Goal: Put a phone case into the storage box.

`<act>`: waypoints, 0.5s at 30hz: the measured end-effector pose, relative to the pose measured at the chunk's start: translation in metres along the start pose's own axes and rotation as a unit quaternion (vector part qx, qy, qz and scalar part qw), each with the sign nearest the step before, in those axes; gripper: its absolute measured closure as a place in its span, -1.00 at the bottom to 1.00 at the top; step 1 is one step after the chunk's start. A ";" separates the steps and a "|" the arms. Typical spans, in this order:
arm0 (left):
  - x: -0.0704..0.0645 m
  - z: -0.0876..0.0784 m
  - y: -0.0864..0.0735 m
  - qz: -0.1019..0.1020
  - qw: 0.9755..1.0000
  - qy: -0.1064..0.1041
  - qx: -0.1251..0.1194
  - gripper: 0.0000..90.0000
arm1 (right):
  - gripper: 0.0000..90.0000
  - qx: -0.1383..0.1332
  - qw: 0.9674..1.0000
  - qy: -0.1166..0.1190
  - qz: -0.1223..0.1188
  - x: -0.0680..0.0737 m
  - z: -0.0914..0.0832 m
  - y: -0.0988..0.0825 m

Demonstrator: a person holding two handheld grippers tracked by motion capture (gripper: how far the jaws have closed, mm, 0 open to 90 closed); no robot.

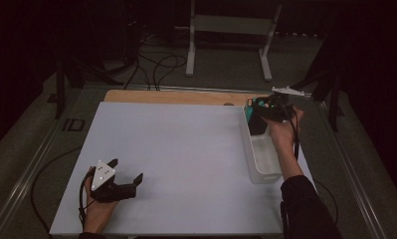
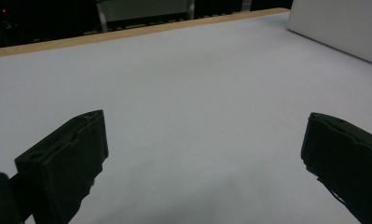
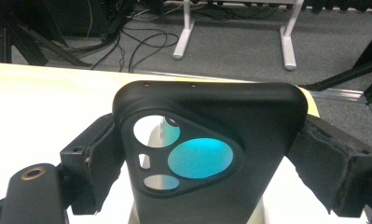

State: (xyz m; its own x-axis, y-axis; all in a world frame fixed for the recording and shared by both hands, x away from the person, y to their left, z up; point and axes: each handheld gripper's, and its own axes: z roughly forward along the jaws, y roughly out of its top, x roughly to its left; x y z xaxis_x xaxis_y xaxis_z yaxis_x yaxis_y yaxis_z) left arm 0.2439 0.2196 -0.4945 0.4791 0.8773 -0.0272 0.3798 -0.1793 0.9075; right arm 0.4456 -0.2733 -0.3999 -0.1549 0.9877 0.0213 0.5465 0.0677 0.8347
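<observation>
**Phone case held over the bin**

The right gripper (image 1: 258, 110) hangs above the far end of the white bin (image 1: 262, 158), which sits along the right edge of the tabletop (image 1: 186, 149). Its jaws are clamped on either side of a black phone case (image 3: 207, 154), gripped across its width; the case's camera cut-out shows teal and pale patches through its openings. The left gripper (image 1: 127, 172) rests low at the near left part of the tabletop, held in the person's hand, its jaws spread wide with nothing between them but bare white surface. The two grippers are well apart.
</observation>
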 end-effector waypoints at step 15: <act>0.000 0.000 0.000 -0.001 1.000 -0.001 0.000 -0.98 | -0.69 0.014 1.000 -0.010 0.006 0.000 0.013 -0.007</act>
State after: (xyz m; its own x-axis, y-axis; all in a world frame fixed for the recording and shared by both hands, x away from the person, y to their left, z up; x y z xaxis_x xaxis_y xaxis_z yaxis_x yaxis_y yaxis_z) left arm 0.2440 0.2199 -0.4948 0.4805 0.8765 -0.0307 0.3808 -0.1770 0.9075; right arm 0.4522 -0.2717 -0.4133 -0.1319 0.9911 0.0193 0.5716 0.0601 0.8183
